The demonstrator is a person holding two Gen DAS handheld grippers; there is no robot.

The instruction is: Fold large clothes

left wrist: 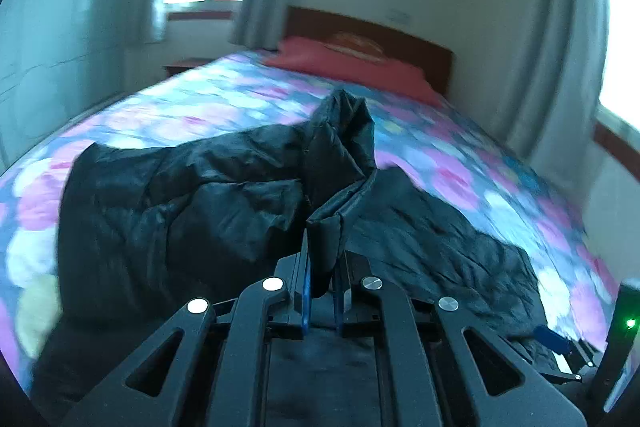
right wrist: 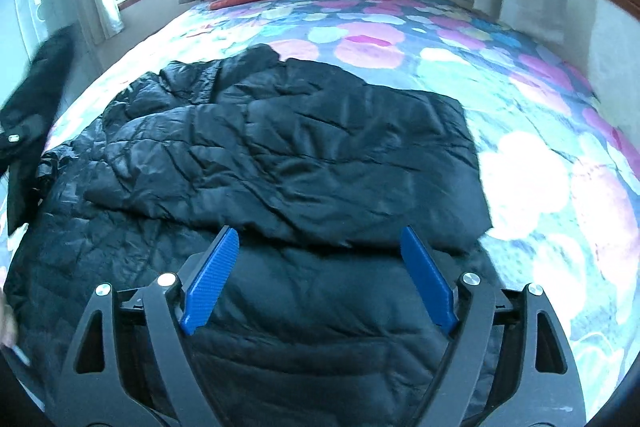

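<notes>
Here left gripper (left wrist: pixel 322 267) pinches jacket (right wrist: pixel 280 155) edge; bedspread (right wrist: pixel 520 87) beyond bare.

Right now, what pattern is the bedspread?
Floral: pink, white and blue blooms on the bedspread, clearest in the right wrist view.

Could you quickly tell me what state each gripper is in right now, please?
Left gripper: shut on a raised fold of the black jacket.
Right gripper: open, empty, above the jacket.

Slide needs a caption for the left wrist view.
Left gripper shut on a fold of the black padded jacket, lifted above the floral bedspread.
</notes>
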